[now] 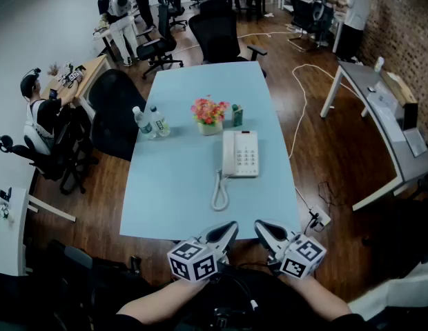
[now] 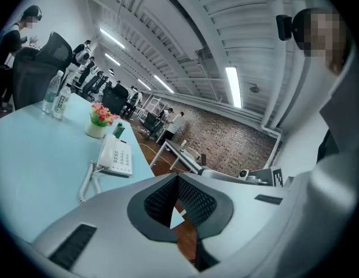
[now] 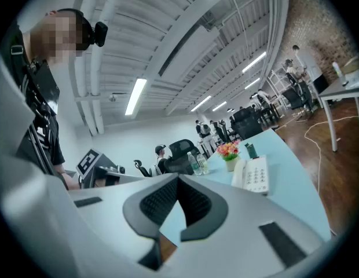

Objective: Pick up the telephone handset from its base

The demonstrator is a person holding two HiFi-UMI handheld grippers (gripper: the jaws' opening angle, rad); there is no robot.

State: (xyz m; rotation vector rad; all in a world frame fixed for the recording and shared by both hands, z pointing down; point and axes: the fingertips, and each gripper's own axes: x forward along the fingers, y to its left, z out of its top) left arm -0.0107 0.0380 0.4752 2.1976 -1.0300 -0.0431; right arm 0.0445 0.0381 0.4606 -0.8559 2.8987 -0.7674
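Although neither tool has reached it yet, item 1, the handset (image 1: 228,154), rests in its cradle on the left side of the telephone base (image 1: 247,156), about mid-way up the pale blue table (image 1: 174,192) and well apart from both grippers

Long axis: runs straight away from the person, parallel to the base's long side. The coiled cord (image 1: 219,193) trails from its near end toward the person

Item 2, left gripper (image 1: 230,228): at the table's near edge, jaws closed together with nothing between them. The handset lies ahead, almost in line with it

Item 3, right gripper (image 1: 261,227): just beside the left, jaws likewise closed and empty. The handset lies ahead and to its left, with the keypad side of the base nearer to it

Judgement: the left gripper looks slightly better placed, as the handset sits on the base's left. Either tool would have to open first, then close across the handset's narrow width, crosswise to its long axis

Also present: flower pot (image 1: 210,113) and green carton (image 1: 237,115) beyond the base, and 2 water bottles (image 1: 150,123) off to the left, all outside the line of approach
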